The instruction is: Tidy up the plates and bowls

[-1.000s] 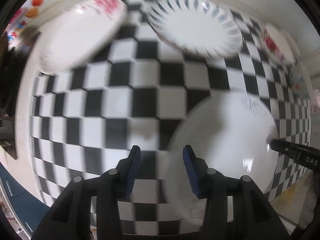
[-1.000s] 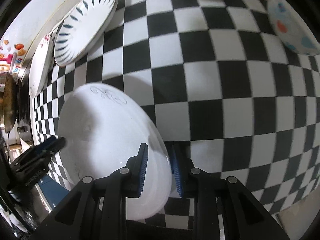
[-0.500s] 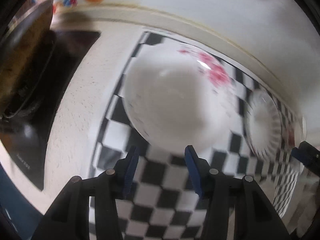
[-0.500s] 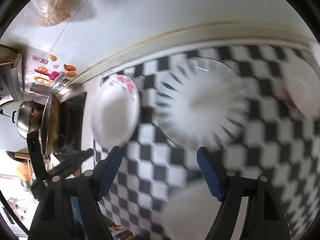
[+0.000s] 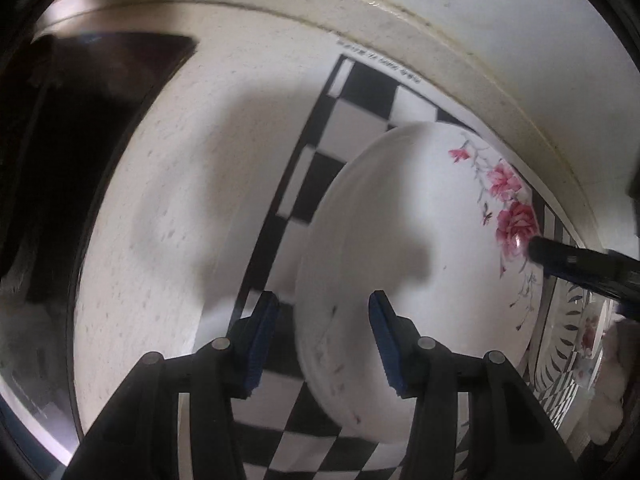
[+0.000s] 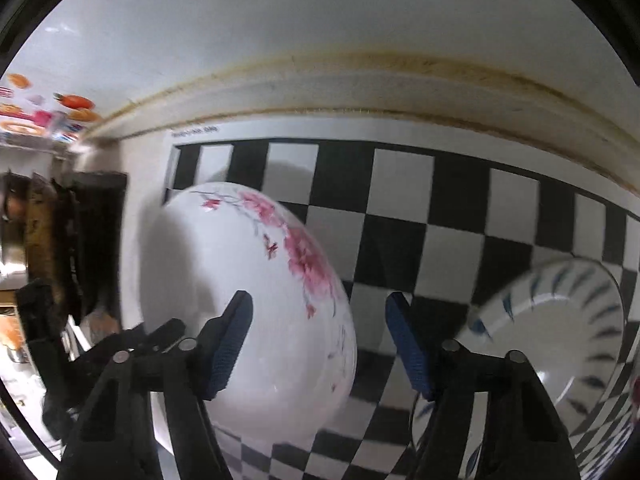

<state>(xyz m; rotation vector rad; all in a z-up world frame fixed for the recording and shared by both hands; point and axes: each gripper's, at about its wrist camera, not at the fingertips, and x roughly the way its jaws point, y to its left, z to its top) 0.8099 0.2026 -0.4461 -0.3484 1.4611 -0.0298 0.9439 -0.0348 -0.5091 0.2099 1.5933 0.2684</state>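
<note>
A white plate with pink flowers [image 5: 420,248] [image 6: 240,280] lies on the black-and-white checkered mat [image 5: 360,92] near its far left corner. My left gripper [image 5: 323,340] points down over the plate's left rim, which lies between its parted fingers; the pads do not press on it. My right gripper [image 6: 320,346] hovers over the plate's right rim with its jaws closing and apart from the rim. One right finger [image 5: 580,264] shows at the plate's far side in the left wrist view. A white plate with blue dashes [image 6: 560,340] lies to the right.
A black cooktop [image 5: 80,128] sits left of the mat on the speckled white counter [image 5: 180,208]. A raised ledge [image 6: 360,92] and the wall run along the back. Fruit stickers [image 6: 72,102] mark the wall at left. Another flowered dish [image 5: 588,332] lies far right.
Both grippers moved left along the mat, away from the plain white plate, to the flowered plate. The right gripper let go of the plain plate and opened wide.
</note>
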